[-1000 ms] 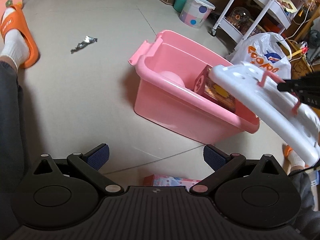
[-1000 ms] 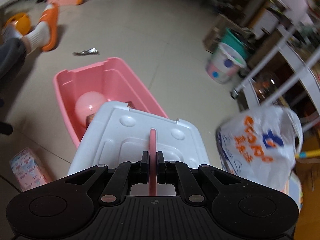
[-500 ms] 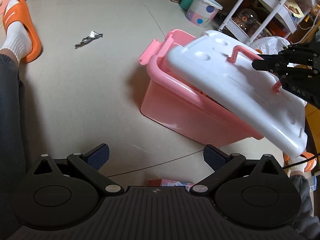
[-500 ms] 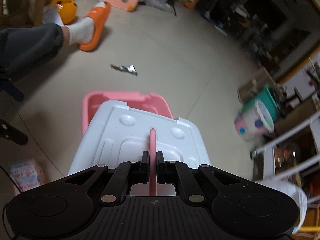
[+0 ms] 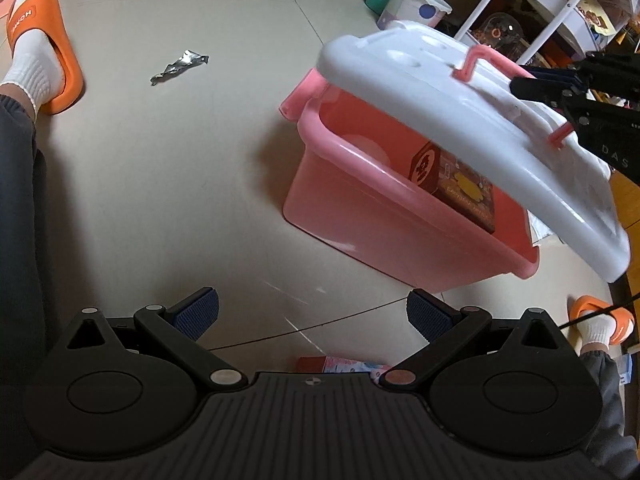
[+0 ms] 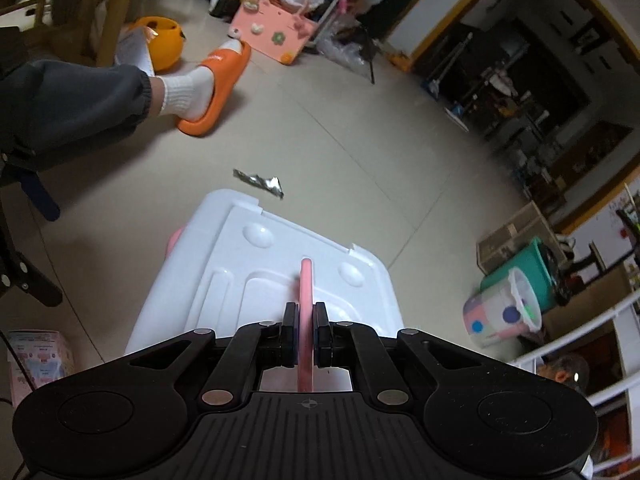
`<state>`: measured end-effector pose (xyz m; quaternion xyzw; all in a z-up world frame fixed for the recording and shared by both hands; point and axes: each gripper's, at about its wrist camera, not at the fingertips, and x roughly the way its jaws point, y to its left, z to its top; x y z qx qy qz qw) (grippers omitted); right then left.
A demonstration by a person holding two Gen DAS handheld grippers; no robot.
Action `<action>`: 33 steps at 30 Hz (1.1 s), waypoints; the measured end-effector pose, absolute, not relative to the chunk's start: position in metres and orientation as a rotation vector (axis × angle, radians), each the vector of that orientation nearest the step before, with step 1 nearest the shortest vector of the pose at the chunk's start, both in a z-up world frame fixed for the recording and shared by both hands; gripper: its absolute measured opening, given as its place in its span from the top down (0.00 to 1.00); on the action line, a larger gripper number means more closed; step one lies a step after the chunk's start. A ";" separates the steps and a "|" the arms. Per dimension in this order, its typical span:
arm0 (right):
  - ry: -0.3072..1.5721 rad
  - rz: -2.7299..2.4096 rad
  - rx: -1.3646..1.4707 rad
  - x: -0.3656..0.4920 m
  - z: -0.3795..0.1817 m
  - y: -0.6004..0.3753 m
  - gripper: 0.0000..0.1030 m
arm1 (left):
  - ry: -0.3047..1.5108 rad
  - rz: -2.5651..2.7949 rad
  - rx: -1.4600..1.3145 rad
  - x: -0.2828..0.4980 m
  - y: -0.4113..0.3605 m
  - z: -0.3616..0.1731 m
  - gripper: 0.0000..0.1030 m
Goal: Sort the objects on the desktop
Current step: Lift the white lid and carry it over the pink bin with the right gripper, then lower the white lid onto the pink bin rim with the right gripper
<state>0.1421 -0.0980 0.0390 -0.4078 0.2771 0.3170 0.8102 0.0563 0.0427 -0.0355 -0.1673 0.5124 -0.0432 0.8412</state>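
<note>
A pink storage bin (image 5: 360, 216) stands on the floor, holding a pale pink ball (image 5: 366, 148) and a brown printed box (image 5: 460, 188). A white lid (image 5: 460, 120) hangs tilted over the bin, far edge low by the rim. My right gripper (image 6: 306, 332) is shut on the lid's pink handle (image 6: 306, 292); in the left wrist view that right gripper (image 5: 536, 88) reaches in from the right. The white lid (image 6: 256, 272) hides nearly all of the bin in the right wrist view. My left gripper (image 5: 312, 312) hovers open above the floor, nothing between its fingers.
A pink carton (image 5: 344, 364) lies under the left gripper, the same carton (image 6: 36, 356) showing lower left. A crumpled foil wrapper (image 5: 180, 67) lies on the tiles. A person's feet in orange slippers (image 5: 44, 52) flank the area. A dotted bucket (image 6: 500, 316), teal bin and white shelf stand right.
The right gripper has swung the white lid leftward over the pink bin, and it now covers most of the opening. The left gripper stayed open and almost still.
</note>
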 end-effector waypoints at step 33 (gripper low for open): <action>0.804 0.514 -0.307 0.152 0.017 -0.188 0.59 | 0.918 -0.295 -0.092 0.124 0.026 0.013 0.01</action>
